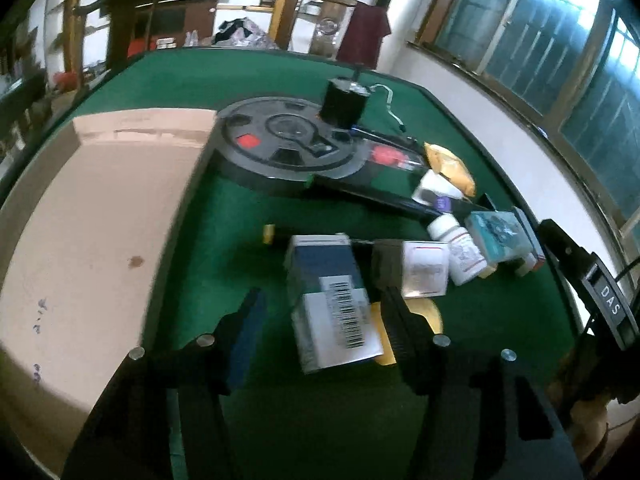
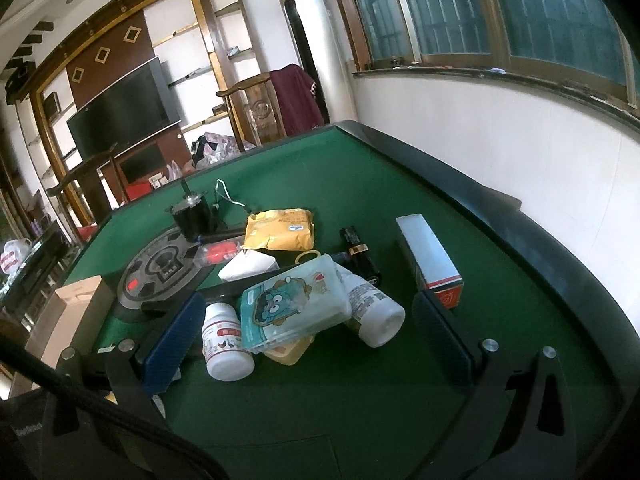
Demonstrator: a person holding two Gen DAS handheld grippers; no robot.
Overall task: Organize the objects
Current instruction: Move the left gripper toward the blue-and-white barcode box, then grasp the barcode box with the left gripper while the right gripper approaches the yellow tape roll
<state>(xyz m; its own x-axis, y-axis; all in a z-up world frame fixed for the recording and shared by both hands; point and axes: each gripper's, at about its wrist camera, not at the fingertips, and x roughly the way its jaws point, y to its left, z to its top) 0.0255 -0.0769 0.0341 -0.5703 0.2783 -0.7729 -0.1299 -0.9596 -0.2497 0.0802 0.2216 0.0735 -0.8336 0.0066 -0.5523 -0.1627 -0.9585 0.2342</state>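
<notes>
A green table (image 1: 248, 80) carries an open cardboard box (image 1: 100, 220) at its left side. Right of that box, the barcoded carton (image 1: 332, 300) lies between the left gripper (image 1: 324, 320)'s parted jaws, untouched. The right gripper (image 2: 316, 340) gapes around a cartoon-printed pouch (image 2: 296, 304) and white bottle (image 2: 224, 340).

green felt table (image 2: 400, 184) | on it: cardboard box (image 1: 100, 220), black disc (image 1: 280, 148), white bottle (image 2: 224, 340), yellow packet (image 2: 280, 230)
</notes>
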